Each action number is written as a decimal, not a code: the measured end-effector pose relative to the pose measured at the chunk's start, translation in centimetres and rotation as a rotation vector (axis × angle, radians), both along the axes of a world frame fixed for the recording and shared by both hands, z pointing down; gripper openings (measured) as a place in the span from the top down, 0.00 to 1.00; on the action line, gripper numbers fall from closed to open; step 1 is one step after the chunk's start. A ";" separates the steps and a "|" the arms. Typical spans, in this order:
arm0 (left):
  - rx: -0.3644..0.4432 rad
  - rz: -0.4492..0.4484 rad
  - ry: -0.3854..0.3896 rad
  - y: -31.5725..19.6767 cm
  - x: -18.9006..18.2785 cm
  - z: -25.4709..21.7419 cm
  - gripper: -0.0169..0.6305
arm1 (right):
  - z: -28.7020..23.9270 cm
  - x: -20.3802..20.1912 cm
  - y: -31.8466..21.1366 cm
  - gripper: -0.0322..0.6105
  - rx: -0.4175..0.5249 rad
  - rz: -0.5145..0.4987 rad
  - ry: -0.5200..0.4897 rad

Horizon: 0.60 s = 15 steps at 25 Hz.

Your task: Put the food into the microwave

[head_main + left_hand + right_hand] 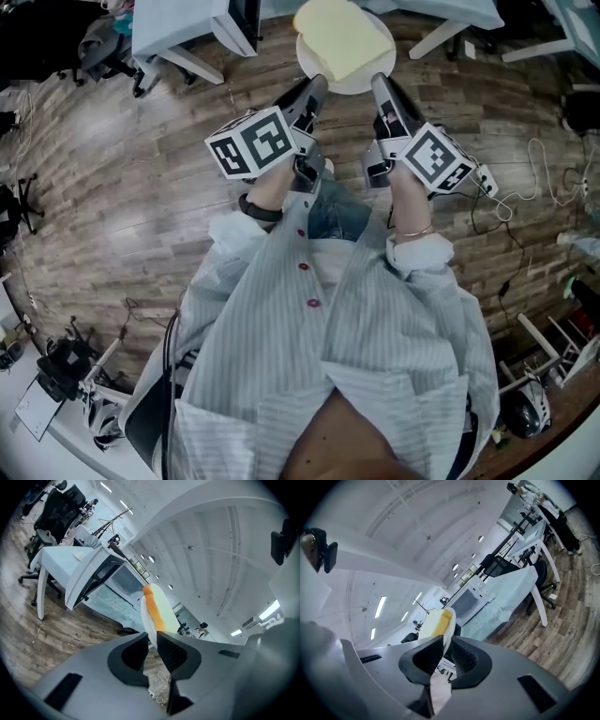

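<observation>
A white plate (359, 84) carries a pale yellow slice of bread (342, 37) and hangs in the air in front of me, at the top of the head view. My left gripper (319, 84) is shut on the plate's left rim. My right gripper (380, 84) is shut on its right rim. In the left gripper view the plate (146, 619) and bread (158, 607) stand edge-on between the pads of the left gripper (152, 640). The right gripper (446, 645) pinches the plate rim (450, 627) below the bread (436, 620). The microwave (101, 578) stands ahead with its door open.
The microwave (469, 602) sits on a white-legged table with a light blue cloth (511, 597). Black office chairs (54, 515) stand beside the table. Cables (525, 187) lie on the wooden floor at the right. Equipment (66, 366) clutters the lower left.
</observation>
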<state>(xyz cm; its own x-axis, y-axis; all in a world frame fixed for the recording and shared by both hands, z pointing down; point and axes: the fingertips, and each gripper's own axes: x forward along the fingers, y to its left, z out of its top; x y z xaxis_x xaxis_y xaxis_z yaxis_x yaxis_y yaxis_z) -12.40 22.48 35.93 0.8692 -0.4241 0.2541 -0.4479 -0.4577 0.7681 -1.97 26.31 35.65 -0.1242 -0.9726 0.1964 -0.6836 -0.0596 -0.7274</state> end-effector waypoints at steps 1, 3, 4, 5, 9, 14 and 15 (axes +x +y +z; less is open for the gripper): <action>-0.002 0.000 0.000 0.1 0.2 0.1 0.88 | 0.1 0.2 0.1 0.84 -0.001 0.001 -0.001; -0.003 0.001 0.000 0.4 0.7 0.1 0.88 | 0.1 0.7 0.4 0.84 -0.002 0.002 -0.003; -0.003 0.002 -0.001 0.5 1.0 0.1 0.88 | 0.1 1.0 0.5 0.84 -0.002 0.002 -0.003; -0.002 0.003 0.000 0.4 1.3 0.1 0.88 | 0.2 1.2 0.4 0.84 -0.003 0.003 -0.004; -0.002 0.002 0.003 -1.0 1.9 0.2 0.88 | 0.2 1.8 -1.0 0.84 -0.003 0.005 -0.002; -0.006 0.010 0.009 -3.4 3.3 0.0 0.88 | 0.1 3.2 -3.2 0.84 -0.007 0.015 0.004; -0.007 0.013 0.011 -3.9 3.5 0.0 0.88 | 0.0 3.4 -3.7 0.84 -0.007 0.018 0.005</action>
<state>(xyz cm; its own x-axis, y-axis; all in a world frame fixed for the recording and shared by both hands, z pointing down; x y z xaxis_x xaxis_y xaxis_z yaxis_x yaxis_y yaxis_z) -8.87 18.58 35.93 0.8772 -0.4113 0.2477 -0.4338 -0.4582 0.7758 1.46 22.57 35.66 -0.1060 -0.9733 0.2038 -0.6860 -0.0768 -0.7236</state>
